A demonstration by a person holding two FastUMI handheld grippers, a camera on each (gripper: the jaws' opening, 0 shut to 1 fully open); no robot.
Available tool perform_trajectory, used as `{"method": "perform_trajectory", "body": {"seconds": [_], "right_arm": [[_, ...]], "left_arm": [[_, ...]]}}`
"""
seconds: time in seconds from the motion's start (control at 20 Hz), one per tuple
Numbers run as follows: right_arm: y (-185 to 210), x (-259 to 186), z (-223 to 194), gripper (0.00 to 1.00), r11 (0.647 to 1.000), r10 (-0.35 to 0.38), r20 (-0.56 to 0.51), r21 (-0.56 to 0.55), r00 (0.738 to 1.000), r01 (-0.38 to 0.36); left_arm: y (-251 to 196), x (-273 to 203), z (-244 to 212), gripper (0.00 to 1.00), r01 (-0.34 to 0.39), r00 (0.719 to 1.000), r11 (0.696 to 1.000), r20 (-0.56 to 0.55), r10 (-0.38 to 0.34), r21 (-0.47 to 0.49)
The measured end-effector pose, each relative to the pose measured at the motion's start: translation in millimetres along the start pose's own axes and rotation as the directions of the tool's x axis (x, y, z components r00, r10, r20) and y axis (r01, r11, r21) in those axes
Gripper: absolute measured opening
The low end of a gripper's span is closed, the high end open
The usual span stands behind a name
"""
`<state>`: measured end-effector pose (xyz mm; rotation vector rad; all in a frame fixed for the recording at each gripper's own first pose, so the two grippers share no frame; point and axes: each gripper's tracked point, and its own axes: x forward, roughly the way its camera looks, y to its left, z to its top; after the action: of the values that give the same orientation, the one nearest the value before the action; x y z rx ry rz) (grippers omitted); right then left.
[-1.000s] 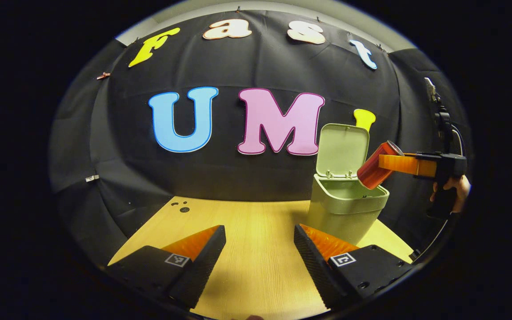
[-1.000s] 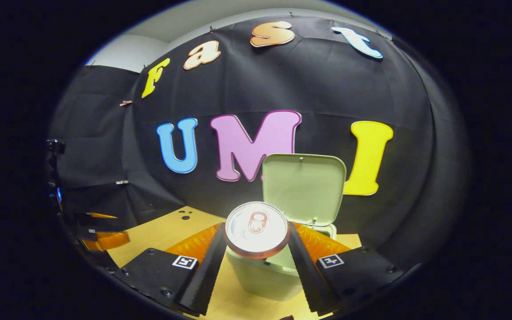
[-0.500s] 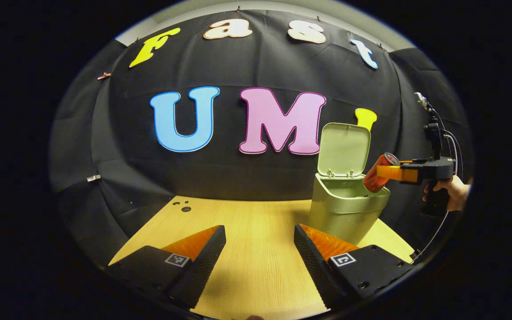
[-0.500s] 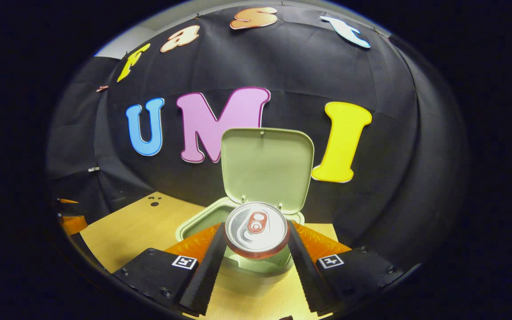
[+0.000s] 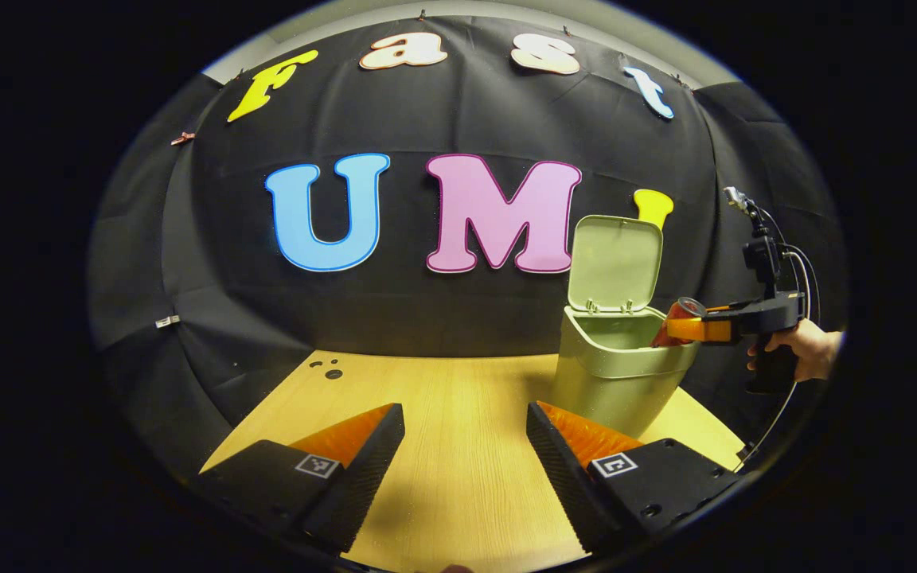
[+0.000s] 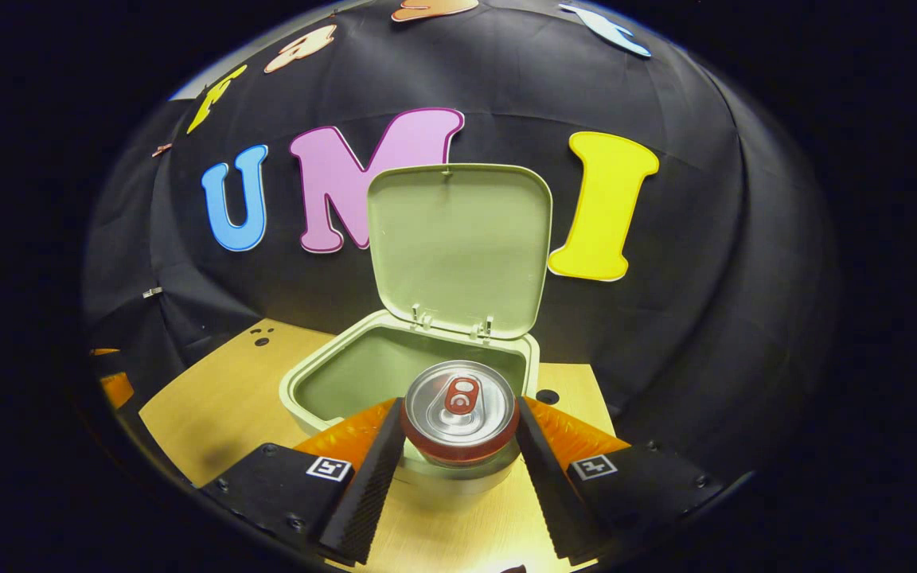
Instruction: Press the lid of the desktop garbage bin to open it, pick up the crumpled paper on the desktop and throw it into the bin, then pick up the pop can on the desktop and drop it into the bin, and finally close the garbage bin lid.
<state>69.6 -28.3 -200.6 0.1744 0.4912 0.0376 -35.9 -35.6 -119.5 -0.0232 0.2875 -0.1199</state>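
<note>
In the right gripper view, the right gripper (image 6: 458, 434) clamps a red can (image 6: 459, 412) between both fingers at lower centre, silver top and pull tab facing the camera; no brand or wording on the can can be read. The can sits over the near rim of the pale green bin (image 6: 323, 368), whose lid (image 6: 459, 247) stands upright on its hinges at centre frame, the hollow below open and its contents out of sight. Small square black-and-white markers sit on the gripper's body at lower left and lower right; their patterns spell nothing legible. A black knot-like spot marks the wooden table (image 6: 212, 406) just right of the bin. In the left gripper view, the left gripper (image 5: 465, 446) hangs over the table (image 5: 458, 398) at the bottom of the frame, fingers spread wide with nothing between them. At right of that frame the bin (image 5: 610, 374) stands near the table's far edge, lid (image 5: 616, 263) raised, and the can (image 5: 669, 326) tilts into its mouth, pinched by the right gripper (image 5: 677, 329). A hand (image 5: 805, 350) at the far right edge grips that tool's handle, a cable trailing below it. Three small dark holes dot the table's far left corner.
</note>
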Motion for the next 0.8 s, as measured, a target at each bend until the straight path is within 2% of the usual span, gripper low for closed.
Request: {"method": "perform_trajectory", "body": {"seconds": [0.3, 0.55, 0.65, 0.7, 0.8], "right_arm": [[-3, -1, -4, 0.84, 1.0, -0.007, -0.008, 0.012, 1.0, 0.007], [0, -6, 13, 0.84, 0.998, 0.006, 0.034, 0.065, 0.999, -0.009], [-1, -8, 28, 0.88, 0.997, 0.01, 0.071, 0.082, 0.997, -0.016], [-1, -8, 37, 0.93, 0.996, 0.01, 0.094, 0.088, 0.996, -0.019], [-1, -10, 58, 0.96, 0.995, 0.013, 0.146, 0.095, 0.989, -0.028]], "left_arm": [[3, 2, -1, 0.99, -0.004, 1.0, 1.0, -0.002, 0.004, -0.007], [0, 2, -2, 0.99, 0.001, 1.0, 1.0, -0.005, -0.001, -0.006], [0, 3, -2, 0.99, 0.003, 1.0, 1.0, -0.006, -0.003, -0.005], [-1, 3, -1, 0.99, 0.004, 1.0, 1.0, -0.006, -0.004, -0.005], [-3, 4, -1, 0.99, 0.007, 1.0, 1.0, -0.004, -0.007, -0.007]]}}
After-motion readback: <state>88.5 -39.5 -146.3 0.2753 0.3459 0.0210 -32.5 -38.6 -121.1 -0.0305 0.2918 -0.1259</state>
